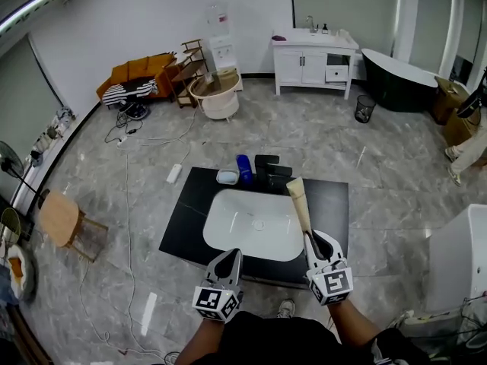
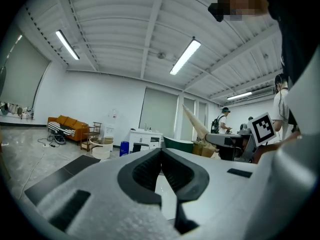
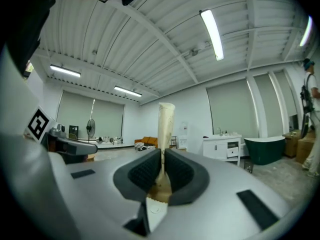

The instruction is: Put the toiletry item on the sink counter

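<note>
Right claw: the right gripper [image 3: 161,156] is clenched on the lower end of a cream toiletry tube [image 3: 165,126], with a pad pressed to either side of it
Tube: it juts out ahead of the jaws, with its flat far end over the black sink counter [image 1: 338,204], just right of the white basin [image 1: 251,226]; whether it touches the slab cannot be told
Left claw: the left gripper [image 1: 230,258] is closed on nothing, its jaws meeting tip to tip at the counter's near edge, in front of the basin
Doing it well: the bare black strip to the right of the basin looks the safest landing. The tube is best laid flat there, away from the rim so it cannot roll in, and let go only once its whole length rests. The blue bottle [image 1: 243,168], white dish [image 1: 227,176] and black boxes [image 1: 268,166] along the back edge need a wide berth
Hands: both grippers are held level and side by side, pointing away from the person across the counter, the right one reaching a little further forward
</note>
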A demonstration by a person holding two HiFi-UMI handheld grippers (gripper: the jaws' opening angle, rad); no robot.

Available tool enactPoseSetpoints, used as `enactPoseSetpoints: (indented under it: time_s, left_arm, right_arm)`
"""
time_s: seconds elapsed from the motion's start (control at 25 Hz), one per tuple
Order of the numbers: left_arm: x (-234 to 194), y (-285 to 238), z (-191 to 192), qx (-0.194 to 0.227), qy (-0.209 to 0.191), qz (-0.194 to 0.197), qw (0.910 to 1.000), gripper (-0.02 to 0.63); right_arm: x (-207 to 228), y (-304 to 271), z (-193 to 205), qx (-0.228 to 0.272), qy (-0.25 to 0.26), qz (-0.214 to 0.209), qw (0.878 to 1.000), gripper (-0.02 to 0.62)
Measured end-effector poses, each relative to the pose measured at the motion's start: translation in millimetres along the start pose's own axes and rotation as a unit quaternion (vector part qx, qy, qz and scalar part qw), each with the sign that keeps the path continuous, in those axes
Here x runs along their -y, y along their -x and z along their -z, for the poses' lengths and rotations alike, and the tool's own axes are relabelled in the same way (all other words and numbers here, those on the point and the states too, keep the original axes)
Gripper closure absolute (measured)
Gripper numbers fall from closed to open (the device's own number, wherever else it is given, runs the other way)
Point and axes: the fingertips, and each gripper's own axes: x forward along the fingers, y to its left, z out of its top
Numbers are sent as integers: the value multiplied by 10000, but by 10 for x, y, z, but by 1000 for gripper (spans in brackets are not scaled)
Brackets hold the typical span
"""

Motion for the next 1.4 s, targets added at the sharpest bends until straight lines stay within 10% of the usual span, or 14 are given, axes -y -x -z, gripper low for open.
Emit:
enactPoseSetpoints:
  time_s: [0.36, 0.92, 1.4]
  left_arm:
    - [35, -604, 33, -123, -112, 651, 9977, 594]
    - [218, -1428, 203, -579, -164, 2334, 9705, 594]
    - [283, -1695, 460, -877, -114, 2780, 9565, 594]
  right_arm:
    - [422, 2, 123, -177, -65, 791, 9967, 560]
    - [939, 258, 275, -489, -113, 2571, 9651, 560]
    - [1123, 433, 727, -951, -343, 3249, 9403, 560]
